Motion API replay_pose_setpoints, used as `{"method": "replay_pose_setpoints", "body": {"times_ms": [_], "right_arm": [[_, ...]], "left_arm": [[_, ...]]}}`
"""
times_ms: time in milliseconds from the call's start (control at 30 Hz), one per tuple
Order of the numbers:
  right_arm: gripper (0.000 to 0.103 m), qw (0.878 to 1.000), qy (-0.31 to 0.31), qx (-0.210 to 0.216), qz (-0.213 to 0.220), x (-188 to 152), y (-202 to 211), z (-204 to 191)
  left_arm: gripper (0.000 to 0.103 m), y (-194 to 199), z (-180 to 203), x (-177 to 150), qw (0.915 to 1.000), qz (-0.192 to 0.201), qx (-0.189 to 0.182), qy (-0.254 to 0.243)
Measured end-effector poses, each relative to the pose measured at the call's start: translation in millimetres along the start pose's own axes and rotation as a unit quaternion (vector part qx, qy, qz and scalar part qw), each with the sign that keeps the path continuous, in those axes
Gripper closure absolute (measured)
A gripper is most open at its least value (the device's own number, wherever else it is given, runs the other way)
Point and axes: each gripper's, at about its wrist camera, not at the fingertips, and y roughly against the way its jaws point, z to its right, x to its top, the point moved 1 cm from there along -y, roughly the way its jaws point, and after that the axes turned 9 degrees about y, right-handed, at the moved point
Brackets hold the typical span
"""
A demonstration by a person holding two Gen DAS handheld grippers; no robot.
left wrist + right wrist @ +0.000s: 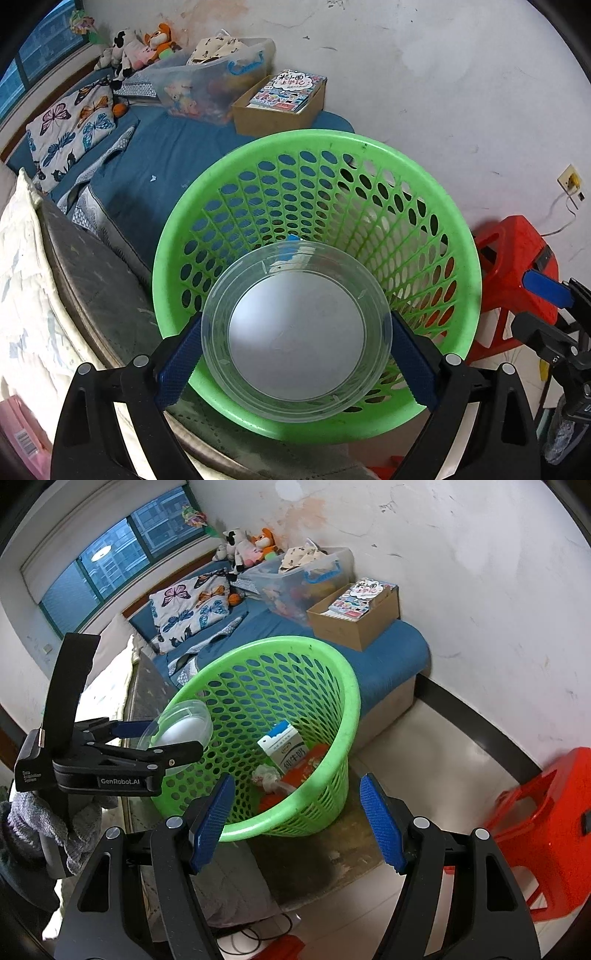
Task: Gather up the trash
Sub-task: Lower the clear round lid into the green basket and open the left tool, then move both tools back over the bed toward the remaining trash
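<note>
Gripping a clear plastic bowl [297, 330] by its opposite walls, the left gripper [295, 354] holds it over the near rim of the green basket [463, 266], with both blue pads [181, 363] pressed against its sides. The bowl is round, shallow and transparent, with stepped ridges running around its wall and a pale, whitish flat bottom; in the right wrist view it appears tilted at the basket's left rim, its open side facing the basket's inside [181, 725]. The right gripper [297, 821] stands wide open with nothing between its fingers, just outside the basket's near rim. The basket is bright green plastic, its wall pierced with rows of oval holes, and it flares towards the top. At its bottom lie a blue-and-white milk carton [282, 746], a crumpled white wad [266, 775] and red packaging [314, 762]. A red plastic stool [546, 827] stands to the right on the floor. Behind the basket, the blue bed [388, 657] carries a cardboard box [354, 627] of books, a clear storage bin [295, 579], a butterfly-print pillow [184, 613] and soft toys [247, 548] by the window.
</note>
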Motion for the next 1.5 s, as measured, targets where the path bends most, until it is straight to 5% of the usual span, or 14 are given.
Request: {"method": "replay_pose_setpoints", "body": {"times_ms": [400, 833, 1233, 1500], "right_arm": [[0.033, 1.0, -0.002, 0.004, 0.009, -0.3, 10.4, -3.0], [0.032, 0.999, 0.037, 0.023, 0.023, 4.9, 29.6, -42.2], [0.031, 0.993, 0.1, 0.065, 0.025, 13.3, 28.4, -118.2], [0.031, 0.985, 0.146, 0.09, 0.023, 17.7, 25.7, -171.6]], "left_arm": [[0.01, 13.7, -8.7, -2.1, 0.9998, 0.01, -0.002, 0.015], [0.01, 103.8, -47.5, -35.3, 0.9923, 0.103, -0.002, 0.069], [0.01, 186.1, -117.3, -111.7, 0.9733, 0.182, 0.05, 0.13], [0.01, 236.3, -183.7, -164.4, 0.9486, 0.228, 0.112, 0.189]]}}
